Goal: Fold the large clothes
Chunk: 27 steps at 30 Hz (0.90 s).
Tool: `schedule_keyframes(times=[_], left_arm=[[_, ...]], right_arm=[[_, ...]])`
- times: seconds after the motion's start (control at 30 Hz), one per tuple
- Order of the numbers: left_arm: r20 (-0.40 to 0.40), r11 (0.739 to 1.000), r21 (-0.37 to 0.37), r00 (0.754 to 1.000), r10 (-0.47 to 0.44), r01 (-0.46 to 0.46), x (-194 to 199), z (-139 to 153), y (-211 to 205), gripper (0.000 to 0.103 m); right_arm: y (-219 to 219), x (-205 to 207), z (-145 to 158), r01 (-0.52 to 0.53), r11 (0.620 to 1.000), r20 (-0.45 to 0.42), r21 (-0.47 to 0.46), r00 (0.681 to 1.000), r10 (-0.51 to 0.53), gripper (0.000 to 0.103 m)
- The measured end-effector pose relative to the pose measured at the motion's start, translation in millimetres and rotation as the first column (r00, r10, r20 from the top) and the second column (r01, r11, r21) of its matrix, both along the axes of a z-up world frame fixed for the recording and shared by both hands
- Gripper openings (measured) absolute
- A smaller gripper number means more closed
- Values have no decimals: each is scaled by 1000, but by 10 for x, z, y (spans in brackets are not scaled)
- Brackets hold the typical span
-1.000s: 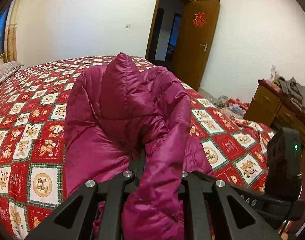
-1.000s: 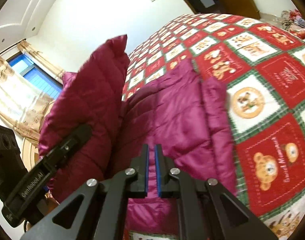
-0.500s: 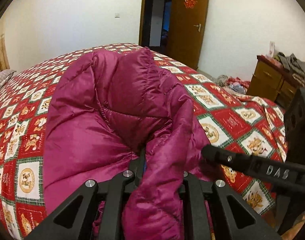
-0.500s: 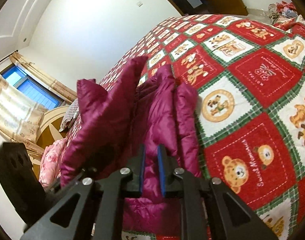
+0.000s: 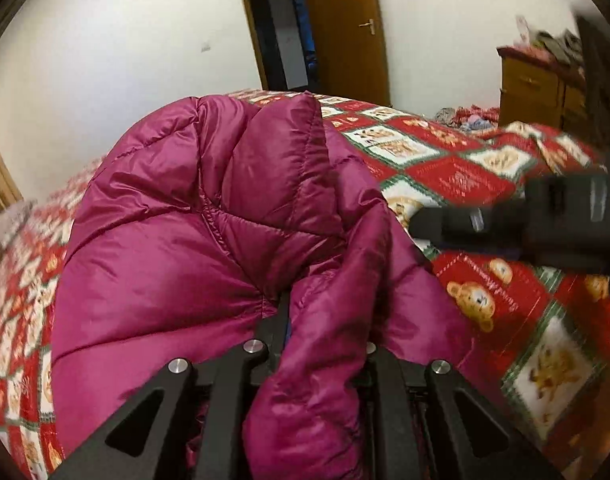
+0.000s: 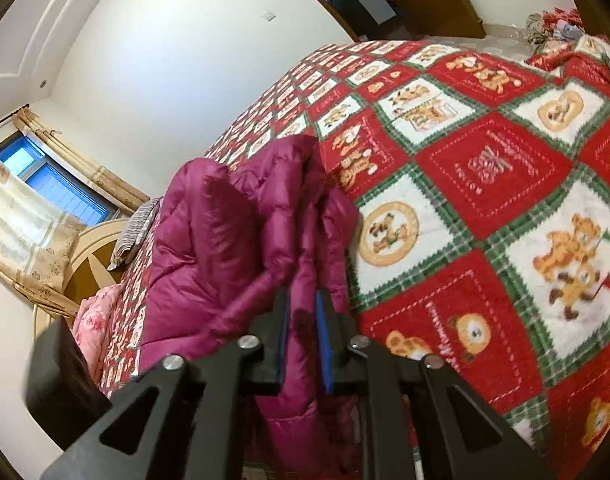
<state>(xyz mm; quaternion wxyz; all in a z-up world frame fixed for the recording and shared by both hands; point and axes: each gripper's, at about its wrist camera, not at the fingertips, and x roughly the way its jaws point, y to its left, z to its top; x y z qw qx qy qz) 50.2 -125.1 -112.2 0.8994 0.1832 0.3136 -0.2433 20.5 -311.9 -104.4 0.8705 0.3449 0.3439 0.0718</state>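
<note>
A magenta quilted puffer jacket [image 5: 193, 240] lies bunched on the bed [image 5: 457, 176]. My left gripper [image 5: 325, 320] is shut on a thick fold of the jacket, which drapes over and hides its fingertips. My right gripper [image 6: 303, 320] is shut on another fold of the jacket [image 6: 241, 240], with fabric pinched between its blue pads [image 6: 321, 340]. In the left wrist view the right gripper [image 5: 505, 228] shows as a blurred black bar at the right, just beyond the jacket's edge. The jacket stands up in a tall hump between both grippers.
The bed has a red, green and white bear-patterned quilt [image 6: 485, 184]. A wooden dresser [image 5: 541, 92] stands at the right, with clothes heaped on the floor [image 5: 465, 116]. An open brown door [image 5: 341, 28] is behind. Pillows [image 6: 133, 232] and a curtained window [image 6: 45, 188] are at the bed head.
Both grippers have moved closer together with their folds of jacket, bunching it into a narrower, taller hump. The right gripper now reaches further across the left wrist view.
</note>
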Motion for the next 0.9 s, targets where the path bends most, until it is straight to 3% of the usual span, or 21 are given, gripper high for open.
schedule_keyframes(times=[0.07, 0.13, 0.23, 0.3, 0.37, 0.43, 0.57, 0.67, 0.7, 0.8, 0.9], left_arm=[[17, 1000, 4, 1000, -2, 2, -26, -38, -24, 13], [30, 1000, 4, 1000, -10, 10, -41, -65, -23, 13], [20, 1000, -23, 1000, -19, 19, -35, -59, 24, 13], [12, 999, -30, 1000, -29, 29, -33, -40, 71, 15], [12, 999, -22, 999, -49, 50, -46, -7, 113, 21], [0, 997, -22, 997, -80, 80, -68, 47, 155, 25], [-23, 990, -35, 990, -137, 137, -227, 217, 331, 28], [-1, 984, -23, 984, -178, 177, -458, 349, 533, 39], [9, 982, -22, 983, -185, 185, -536, 390, 629, 48], [8, 978, -69, 981, -196, 196, -674, 523, 976, 66], [-27, 971, -157, 982, -185, 178, -599, 715, 1293, 67]], right_arm=[[-34, 33, 56, -2, 1000, 15, -6, 1000, 2, 73], [-52, 99, 127, -9, 1000, 38, -9, 999, 9, 74], [37, 395, 165, -107, 993, 13, -54, 994, 108, 74], [148, 621, 145, -179, 980, -19, -82, 984, 178, 65], [270, 792, 100, -244, 961, -68, -127, 969, 237, 30], [324, 856, 70, -251, 953, -98, -171, 966, 237, 22], [250, 893, 14, -218, 963, -129, -157, 971, 199, 18], [209, 892, -38, -210, 966, -133, -149, 972, 191, 17], [187, 892, -60, -210, 967, -135, -147, 972, 191, 16], [135, 891, -104, -212, 966, -140, -148, 971, 192, 15], [86, 863, -127, -220, 966, -135, -135, 970, 202, 15]])
